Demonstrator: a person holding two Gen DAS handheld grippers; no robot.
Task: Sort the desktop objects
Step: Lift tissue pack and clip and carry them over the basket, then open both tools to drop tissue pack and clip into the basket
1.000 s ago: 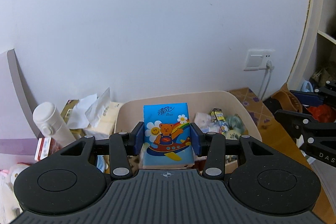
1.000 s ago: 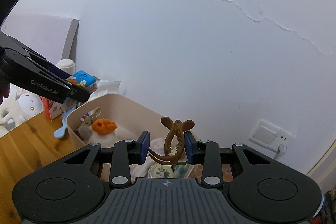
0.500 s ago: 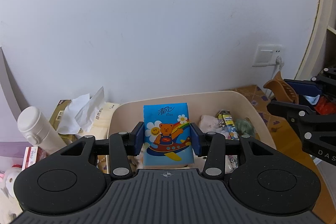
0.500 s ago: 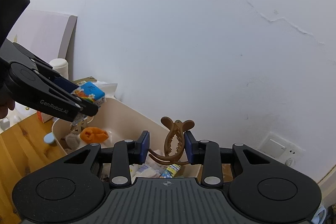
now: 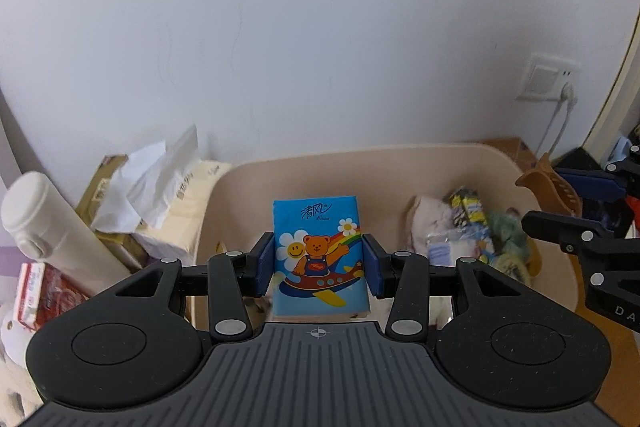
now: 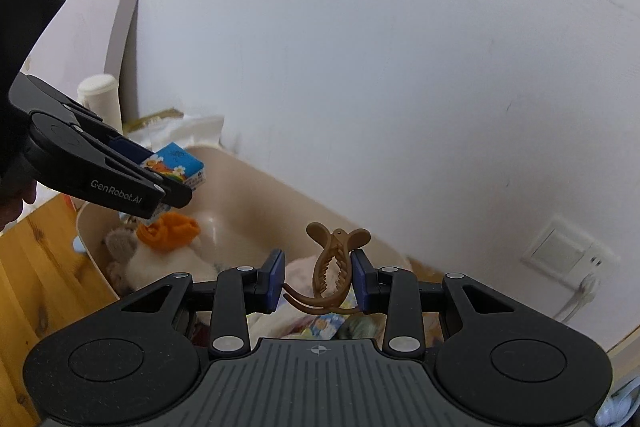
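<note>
Left gripper (image 5: 318,263): pressed on a blue tissue pack with a cartoon bear (image 5: 319,254), which is held up over the near part of the beige plastic bin (image 5: 384,163).
Right gripper (image 6: 318,281): pinched on a brown plastic hair claw clip (image 6: 332,267), held above the right end of the bin, not yet inside.
What has just changed: both grippers have been carried closer to the bin. In the left view the bin is seen bigger and more of its inside is shown than one second ago. In the right view the left gripper is seen nearer, and the wall socket (image 6: 568,255) has slid a little to the right.
What it means: both things are judged to be about ready to be dropped in the bin, so this sorting step is nearly done.
Same as before: the pack and the clip are held just as they were. Nothing has been let go.
Already in the bin: an orange cloth thing (image 6: 168,229) and small packets (image 5: 468,215) are seen inside.
Beside the bin: a white bottle (image 5: 48,223) and a pack of white paper tissues (image 5: 160,187) are seen at the left, on the wooden worktop (image 6: 36,267).
</note>
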